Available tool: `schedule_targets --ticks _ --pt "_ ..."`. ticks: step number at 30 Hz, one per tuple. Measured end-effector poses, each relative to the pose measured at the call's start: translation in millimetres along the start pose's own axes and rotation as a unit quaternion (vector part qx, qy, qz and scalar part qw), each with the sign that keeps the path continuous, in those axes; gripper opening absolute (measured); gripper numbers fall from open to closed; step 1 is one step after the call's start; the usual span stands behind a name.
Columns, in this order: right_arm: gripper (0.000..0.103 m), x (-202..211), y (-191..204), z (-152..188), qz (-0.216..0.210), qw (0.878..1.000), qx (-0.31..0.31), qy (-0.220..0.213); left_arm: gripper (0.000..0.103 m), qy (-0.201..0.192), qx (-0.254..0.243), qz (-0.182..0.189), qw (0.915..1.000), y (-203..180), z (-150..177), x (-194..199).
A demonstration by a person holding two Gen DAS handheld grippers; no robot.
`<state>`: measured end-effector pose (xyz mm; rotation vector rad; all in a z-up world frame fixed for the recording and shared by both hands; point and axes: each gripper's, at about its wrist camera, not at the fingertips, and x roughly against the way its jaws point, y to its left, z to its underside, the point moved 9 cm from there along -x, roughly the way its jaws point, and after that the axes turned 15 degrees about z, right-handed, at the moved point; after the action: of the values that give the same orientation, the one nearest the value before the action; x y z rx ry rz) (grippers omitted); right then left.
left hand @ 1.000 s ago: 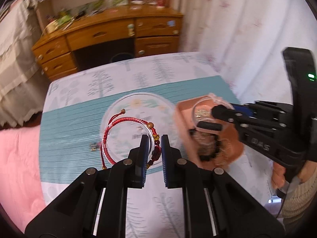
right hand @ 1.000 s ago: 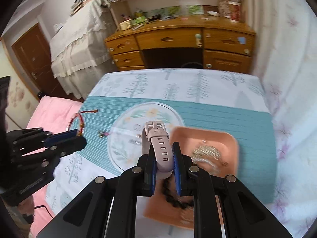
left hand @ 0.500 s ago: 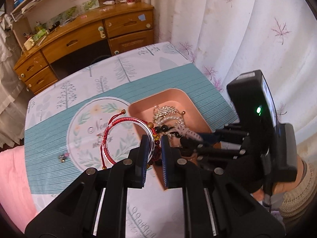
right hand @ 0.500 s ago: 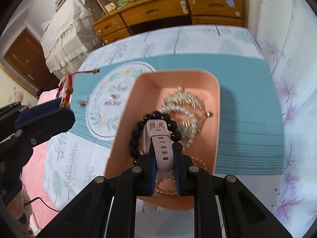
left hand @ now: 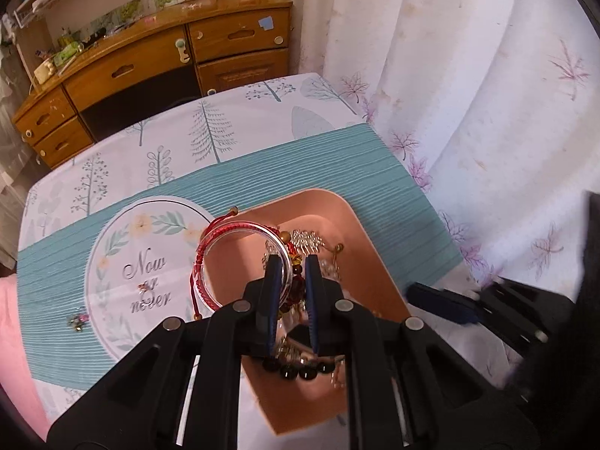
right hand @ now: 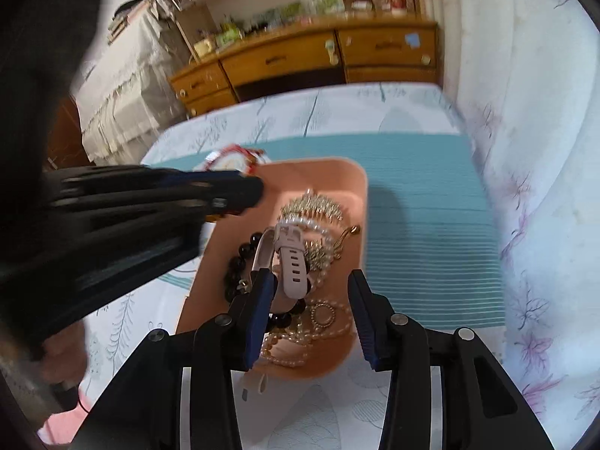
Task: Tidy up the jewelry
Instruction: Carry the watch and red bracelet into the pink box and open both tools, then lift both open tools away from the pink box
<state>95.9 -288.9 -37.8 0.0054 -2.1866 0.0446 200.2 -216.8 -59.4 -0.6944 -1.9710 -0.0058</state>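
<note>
My left gripper (left hand: 291, 262) is shut on a red cord bracelet (left hand: 210, 251) wound on a clear ring and holds it over the left rim of the orange tray (left hand: 375, 262). My right gripper (right hand: 307, 281) is open above the same tray (right hand: 337, 176). The pink watch band (right hand: 290, 262) lies loose in the tray between its fingers, on black beads (right hand: 240, 258), pearls and gold pieces. The left gripper crosses the right wrist view (right hand: 240, 187) at the tray's left edge.
A small charm (left hand: 77, 320) and a small ring (left hand: 147, 291) lie on the teal placemat (left hand: 300, 157) with its round printed patch. A wooden desk (left hand: 150, 63) stands behind the table. A curtain (left hand: 468, 75) hangs along the right.
My right gripper opened and let the watch band drop into the tray. My left gripper carried the red bracelet right, from over the placemat to over the tray.
</note>
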Motion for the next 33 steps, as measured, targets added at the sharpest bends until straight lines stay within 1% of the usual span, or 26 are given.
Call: schedule_targets --ticks 4,8,14,19,22,24,26,30,33 --pt "0.042 23.6 -6.7 0.4 -0.005 0.999 -0.01 -0.04 0.01 0.005 0.014 0.005 0.9999 8.1 0.0 -18.9" --pt "0.042 40.4 -7.7 2.4 -0.009 0.998 -0.017 -0.065 0.01 0.01 0.032 0.011 0.9994 15.8 1.4 -37.4" --pt "0.042 42.7 -2.5 7.6 -0.009 0.997 -0.013 -0.069 0.01 0.011 0.053 0.013 0.9985 27.3 1.9 -57.9" --pt "0.042 37.3 4.2 13.0 -0.013 0.998 -0.016 -0.062 0.012 0.022 0.068 0.014 0.9974 35.0 5.9 -60.0" --pt "0.042 31.3 6.8 12.5 -0.015 0.998 -0.018 -0.061 0.024 0.023 0.076 0.021 0.9966 36.1 8.1 -51.5" --pt "0.042 29.1 9.0 13.1 -0.016 0.998 -0.019 -0.06 0.038 0.013 0.074 0.028 0.9968 32.4 8.5 -41.7" --pt "0.042 25.9 11.8 12.5 -0.018 0.998 -0.02 -0.058 0.044 0.002 0.064 0.028 0.9976 27.5 9.6 -29.2" --pt "0.042 24.5 17.7 12.0 -0.012 0.998 -0.017 -0.059 0.045 -0.012 0.054 0.016 0.9983 23.3 14.4 -9.7" --pt "0.042 23.8 20.3 11.3 0.0 0.998 -0.012 -0.064 0.045 -0.023 0.06 0.008 0.9979 27.0 22.0 5.0"
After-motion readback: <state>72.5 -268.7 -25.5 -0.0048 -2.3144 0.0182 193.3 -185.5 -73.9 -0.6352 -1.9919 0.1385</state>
